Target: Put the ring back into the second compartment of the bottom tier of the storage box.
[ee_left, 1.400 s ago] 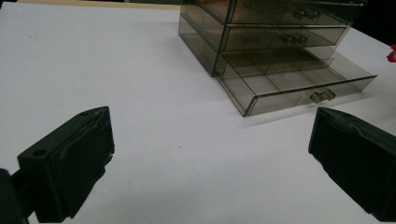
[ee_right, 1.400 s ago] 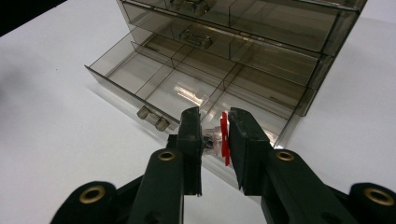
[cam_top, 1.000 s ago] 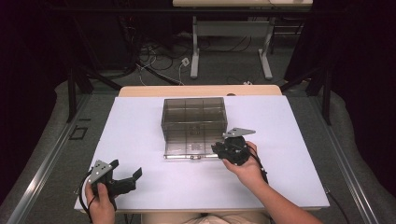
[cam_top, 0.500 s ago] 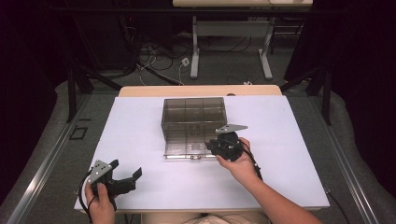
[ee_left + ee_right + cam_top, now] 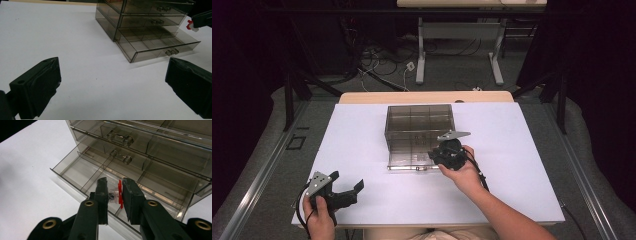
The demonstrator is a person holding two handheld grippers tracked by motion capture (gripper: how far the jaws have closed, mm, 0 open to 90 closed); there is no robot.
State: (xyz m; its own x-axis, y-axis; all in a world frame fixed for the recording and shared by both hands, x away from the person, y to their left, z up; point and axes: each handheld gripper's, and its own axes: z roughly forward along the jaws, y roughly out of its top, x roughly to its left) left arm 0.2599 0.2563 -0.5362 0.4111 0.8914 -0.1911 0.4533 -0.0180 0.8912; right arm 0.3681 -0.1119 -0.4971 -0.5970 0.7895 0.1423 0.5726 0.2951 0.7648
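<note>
A smoky clear drawer cabinet (image 5: pixel 419 120) stands mid-table, its bottom drawer (image 5: pixel 409 159) pulled out toward me. My right gripper (image 5: pixel 435 156) hangs over the right part of that drawer, shut on a small clear bag with a red strip (image 5: pixel 116 194). In the right gripper view the gripper (image 5: pixel 114 185) points down at the drawer's divided compartments (image 5: pixel 82 168). My left gripper (image 5: pixel 347 180) rests low at the table's front left, open with nothing between its fingers. In the left gripper view the gripper (image 5: pixel 112 72) faces the open drawer (image 5: pixel 160 47), with the red strip (image 5: pixel 190 24) at top right.
The white table top (image 5: pixel 522 150) has its front edge just under my forearms. The two upper drawers (image 5: pixel 120 137) are closed, with clear handles. Beyond the table's far edge stand a desk frame (image 5: pixel 457 45) and loose cables on the floor.
My right gripper has moved a little left and away from me, over the open drawer, with the bag in it. The left gripper has kept still.
</note>
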